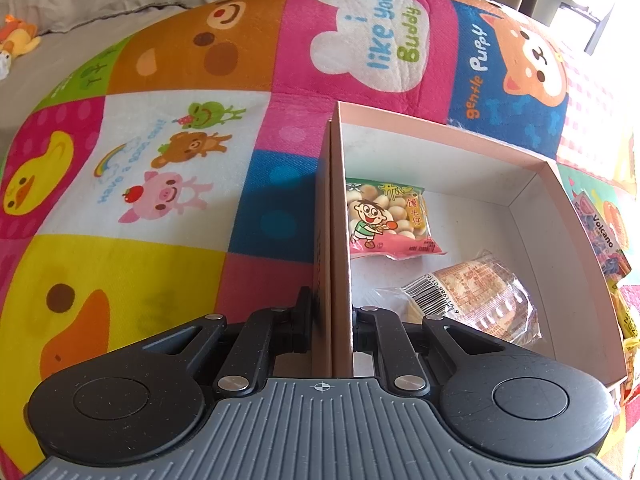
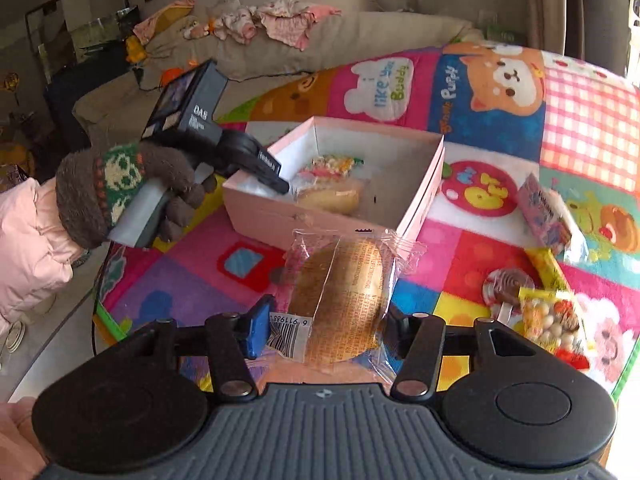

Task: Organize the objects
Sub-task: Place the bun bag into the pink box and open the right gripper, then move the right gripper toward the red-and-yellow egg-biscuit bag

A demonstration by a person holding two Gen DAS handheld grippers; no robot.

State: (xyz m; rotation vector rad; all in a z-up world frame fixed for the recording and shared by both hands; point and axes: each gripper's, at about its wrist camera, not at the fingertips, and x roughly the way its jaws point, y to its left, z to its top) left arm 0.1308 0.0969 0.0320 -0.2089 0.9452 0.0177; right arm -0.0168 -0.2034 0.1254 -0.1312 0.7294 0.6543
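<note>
Right tongs: the right tongs (image 2: 326, 326) are clenched on a round golden-brown cake in a clear crinkly wrapper (image 2: 340, 300), lifted clear of the colourful patchwork animal-print play mat (image 2: 500, 92) and hanging just in front of the box's near wall.
Left tongs: the left tongs (image 1: 331, 320) pinch the side wall of the shallow pink cardboard box with a white inside (image 1: 548, 208), one pad outside, one inside; a hand in a brown knitted glove (image 2: 132, 188) holds that tool.
Slip risk: the grip looks to sit on the cake's lower half and its slick film, so I judge that a quick swing could let it rotate or slide out short of the box.
Wall risk: the cake hangs low against the near wall; carried forward without more height, it could snag the rim and shove or tip the box.
Box risk: the thin wall is squeezed between the left pads, and a pull there could bend it or drag the box.
Box contents: a green-and-pink snack bag of small round biscuits with a cartoon child (image 1: 390, 216) lies against the gripped wall; a second clear-wrapped brown cake (image 1: 476, 296) lies nearer the left tongs. The far half is bare.
Still outside: a round swirl lollipop (image 2: 507, 286), a yellow bag of mixed candies (image 2: 554, 316) and a small pink carton (image 2: 544, 216) lie on the mat to the right of the box.
</note>
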